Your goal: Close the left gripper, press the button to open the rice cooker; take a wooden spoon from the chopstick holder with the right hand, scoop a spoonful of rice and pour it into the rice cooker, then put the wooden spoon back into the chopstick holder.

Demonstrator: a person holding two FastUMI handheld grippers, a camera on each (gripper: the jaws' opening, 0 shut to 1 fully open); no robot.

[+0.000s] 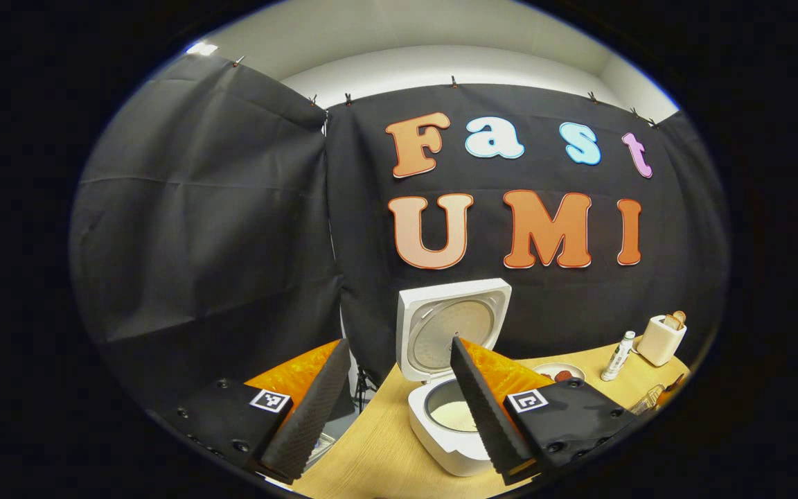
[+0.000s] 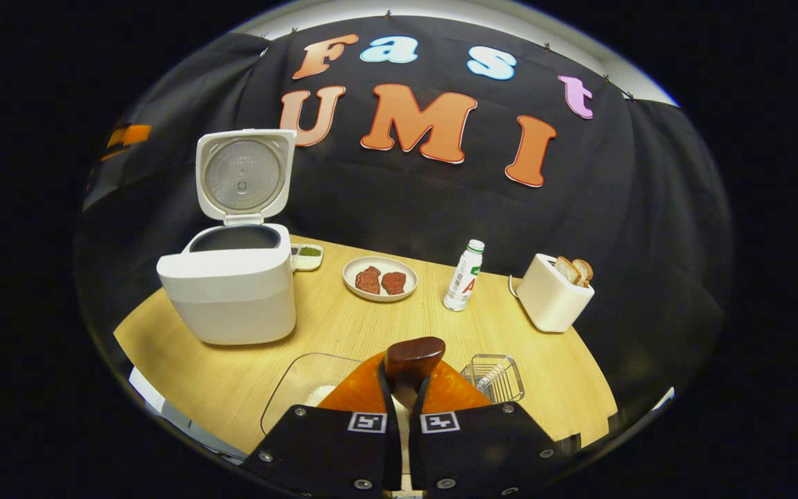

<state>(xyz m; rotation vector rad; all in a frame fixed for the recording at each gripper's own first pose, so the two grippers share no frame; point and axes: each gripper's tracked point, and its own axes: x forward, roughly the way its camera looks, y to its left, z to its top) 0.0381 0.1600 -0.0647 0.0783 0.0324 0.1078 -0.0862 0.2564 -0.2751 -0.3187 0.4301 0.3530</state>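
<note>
The white rice cooker stands on the table with its lid up, and white rice lies in the pot. My left gripper hovers in front of it, open, with nothing between its fingers. In the right gripper view the cooker is at the left, lid raised. My right gripper is shut on the dark wooden spoon, whose bowl sticks out past the fingertips. Below it is a clear container with rice. The wire chopstick holder stands just to the right.
On the wooden table behind the spoon are a plate with two pieces of meat, a small bottle, a toaster with bread and a small dish of greens. The table's front edge is close below the grippers.
</note>
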